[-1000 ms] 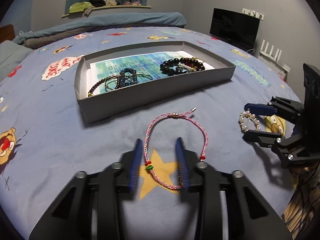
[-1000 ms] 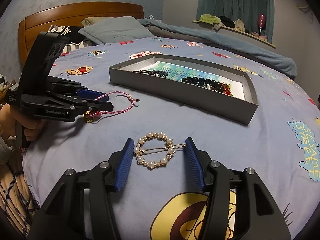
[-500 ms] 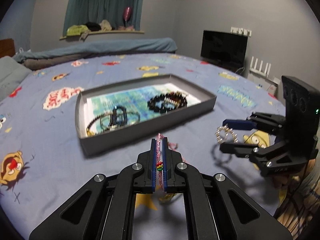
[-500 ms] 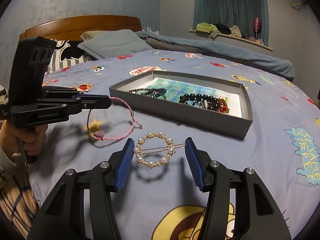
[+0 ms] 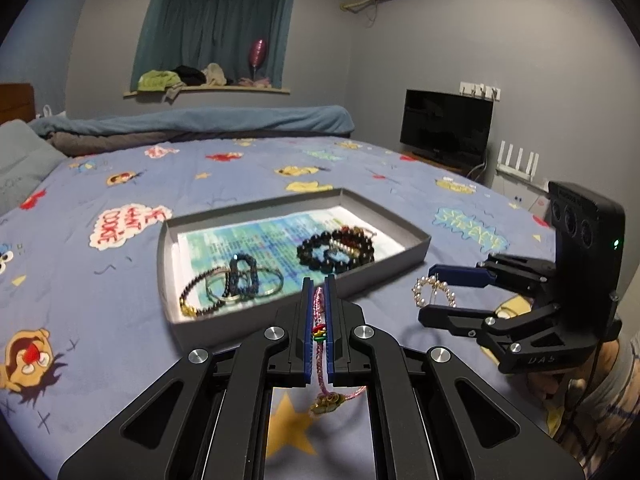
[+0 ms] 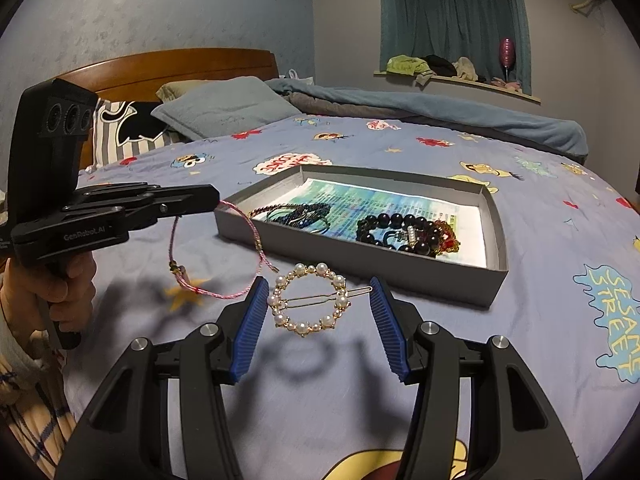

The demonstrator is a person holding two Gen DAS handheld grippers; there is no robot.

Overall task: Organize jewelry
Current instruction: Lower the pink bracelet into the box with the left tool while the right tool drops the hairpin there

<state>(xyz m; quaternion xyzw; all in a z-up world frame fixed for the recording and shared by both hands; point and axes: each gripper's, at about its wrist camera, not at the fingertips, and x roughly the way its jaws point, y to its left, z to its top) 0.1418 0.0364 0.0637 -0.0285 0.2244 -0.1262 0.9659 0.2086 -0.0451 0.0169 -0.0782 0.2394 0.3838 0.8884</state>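
Note:
My left gripper [image 5: 319,292] is shut on a pink woven cord bracelet [image 5: 319,322] and holds it in the air just in front of the grey jewelry tray [image 5: 408,254]. The bracelet [image 6: 224,248] hangs in a loop from the left gripper [image 6: 216,200] in the right wrist view. My right gripper [image 6: 318,300] holds a round pearl hair clip [image 6: 310,299] between its blue pads [image 6: 252,320], lifted off the bed, to the right of the tray's near corner. It also shows in the left wrist view [image 5: 434,292]. The tray [image 6: 360,262] holds black bead bracelets [image 6: 404,230] and dark thin bangles [image 6: 296,212].
The tray sits mid-bed on a blue cartoon-print sheet [image 5: 100,280]. Pillows [image 6: 224,106] and a wooden headboard [image 6: 172,66] lie at the far left of the right wrist view. A TV [image 5: 446,124] stands beyond the bed.
My left gripper closed on the pink bracelet and lifted it off the sheet toward the tray. My right gripper rose with the pearl clip held between its pads.

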